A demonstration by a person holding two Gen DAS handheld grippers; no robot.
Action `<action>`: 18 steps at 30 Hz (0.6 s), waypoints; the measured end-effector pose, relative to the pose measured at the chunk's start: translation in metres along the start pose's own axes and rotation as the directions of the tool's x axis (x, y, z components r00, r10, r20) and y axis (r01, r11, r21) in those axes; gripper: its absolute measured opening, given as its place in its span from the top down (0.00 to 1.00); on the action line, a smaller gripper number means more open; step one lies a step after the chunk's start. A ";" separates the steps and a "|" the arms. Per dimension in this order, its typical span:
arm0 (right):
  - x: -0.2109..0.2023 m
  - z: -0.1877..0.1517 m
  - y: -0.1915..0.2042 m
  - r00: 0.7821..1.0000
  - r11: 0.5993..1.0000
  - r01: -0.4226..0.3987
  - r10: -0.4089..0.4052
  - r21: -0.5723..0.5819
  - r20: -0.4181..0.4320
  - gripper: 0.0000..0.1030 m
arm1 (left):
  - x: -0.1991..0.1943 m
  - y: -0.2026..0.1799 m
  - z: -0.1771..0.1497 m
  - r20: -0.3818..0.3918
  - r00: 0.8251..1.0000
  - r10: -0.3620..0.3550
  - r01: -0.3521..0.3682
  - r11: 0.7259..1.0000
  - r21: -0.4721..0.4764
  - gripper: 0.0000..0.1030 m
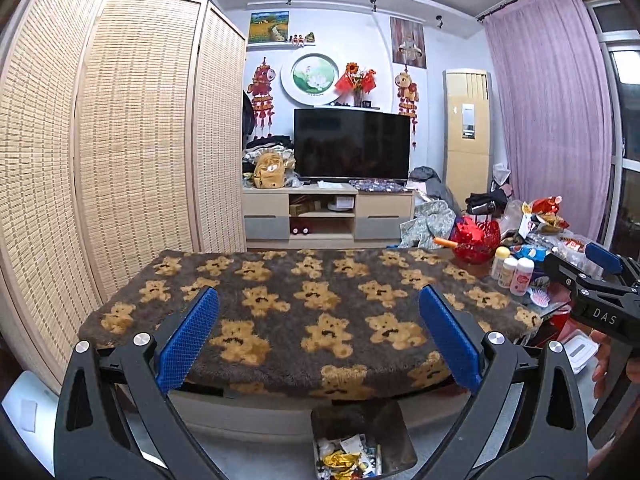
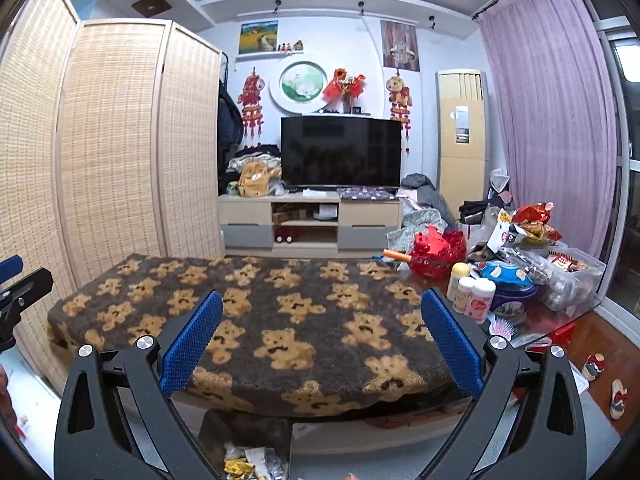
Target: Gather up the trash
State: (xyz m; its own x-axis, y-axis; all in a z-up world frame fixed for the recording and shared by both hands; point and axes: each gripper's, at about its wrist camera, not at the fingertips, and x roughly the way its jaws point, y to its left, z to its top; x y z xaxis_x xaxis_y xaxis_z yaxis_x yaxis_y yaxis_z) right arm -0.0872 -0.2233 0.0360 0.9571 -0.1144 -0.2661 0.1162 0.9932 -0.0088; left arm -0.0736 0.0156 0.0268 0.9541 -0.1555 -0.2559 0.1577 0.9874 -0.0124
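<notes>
Above the near edge of the teddy-bear blanket (image 1: 304,304), the left gripper (image 1: 319,324) and right gripper (image 2: 322,328) both gape wide and empty, with the wrapper-filled trash bin (image 1: 394,436) on the floor below that edge.

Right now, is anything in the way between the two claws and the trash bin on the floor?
Nothing visible blocks it. The left claw and right claw hang open and empty over the bear blanket's near edge; the trash bin sits open below it.
</notes>
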 end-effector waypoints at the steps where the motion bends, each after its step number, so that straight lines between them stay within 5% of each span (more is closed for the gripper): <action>1: -0.003 0.002 0.000 1.000 1.000 0.006 -0.006 -0.002 0.007 0.03 | 0.000 0.000 0.001 0.001 1.000 0.001 -0.001 1.000 -0.004 0.08; 18: -0.008 0.004 -0.007 0.999 0.999 0.044 -0.044 0.017 -0.025 0.03 | 0.002 0.000 0.000 -0.023 1.000 -0.001 0.000 1.000 -0.013 0.08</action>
State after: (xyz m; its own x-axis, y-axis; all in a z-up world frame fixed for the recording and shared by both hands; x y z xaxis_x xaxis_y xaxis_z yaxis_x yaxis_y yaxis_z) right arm -0.0944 -0.2299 0.0420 0.9441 -0.1572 -0.2898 0.1630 0.9866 -0.0041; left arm -0.0715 0.0153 0.0260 0.9479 -0.1555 -0.2780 0.1547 0.9877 -0.0249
